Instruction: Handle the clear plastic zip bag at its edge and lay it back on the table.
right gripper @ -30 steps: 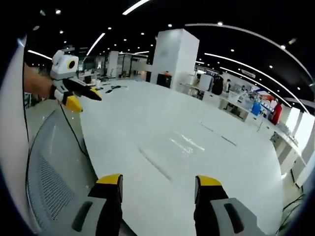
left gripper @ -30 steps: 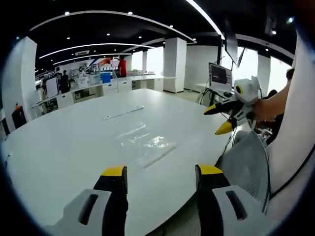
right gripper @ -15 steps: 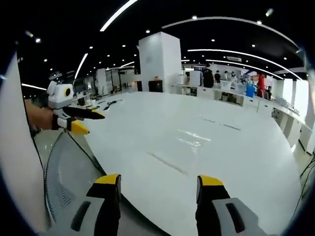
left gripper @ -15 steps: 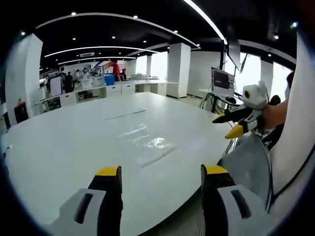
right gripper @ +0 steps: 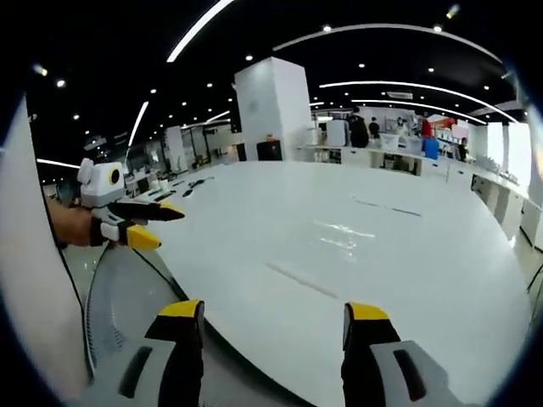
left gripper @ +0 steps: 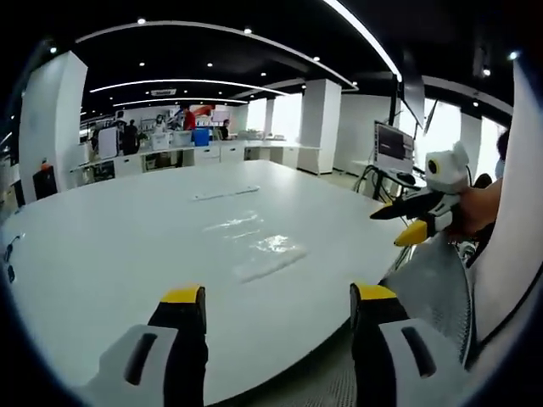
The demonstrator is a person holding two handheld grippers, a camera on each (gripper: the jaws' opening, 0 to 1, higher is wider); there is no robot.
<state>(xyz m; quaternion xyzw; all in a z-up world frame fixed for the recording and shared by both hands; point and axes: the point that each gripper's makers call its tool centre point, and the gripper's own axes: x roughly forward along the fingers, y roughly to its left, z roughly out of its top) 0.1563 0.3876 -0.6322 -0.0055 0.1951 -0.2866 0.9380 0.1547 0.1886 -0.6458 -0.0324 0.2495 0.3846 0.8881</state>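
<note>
**Bag lies flat on the worktop, both grippers held back from it**

The clear zip bag (left gripper: 254, 250) lies flat on the big white worktop (left gripper: 102, 246), out towards the middle and well apart from both tools. In the right gripper view the bag (right gripper: 327, 246) shows as a glossy patch with a thin straight edge on its near side. Farther across the worktop lies a pale narrow strip (left gripper: 222, 193).

The left hand-held gripper (left gripper: 278, 297) hangs at the near edge of the worktop with its yellow-tipped jaws wide apart and nothing between them. The right hand-held gripper (right gripper: 273, 311) is likewise spread wide and empty, over the rim of the worktop.

Each tool shows in the other's view. In the left gripper view the right one sits off to the right, gripped by a hand (left gripper: 479, 212), its jaws parted. In the right gripper view the left one sits at the left, also in a hand (right gripper: 72, 226), jaws parted too.

A grey mesh chair back (left gripper: 433, 284) stands beside the worktop near the person. Far off, a white pillar (right gripper: 271, 110), desks and a few people line the room under ceiling lights.
</note>
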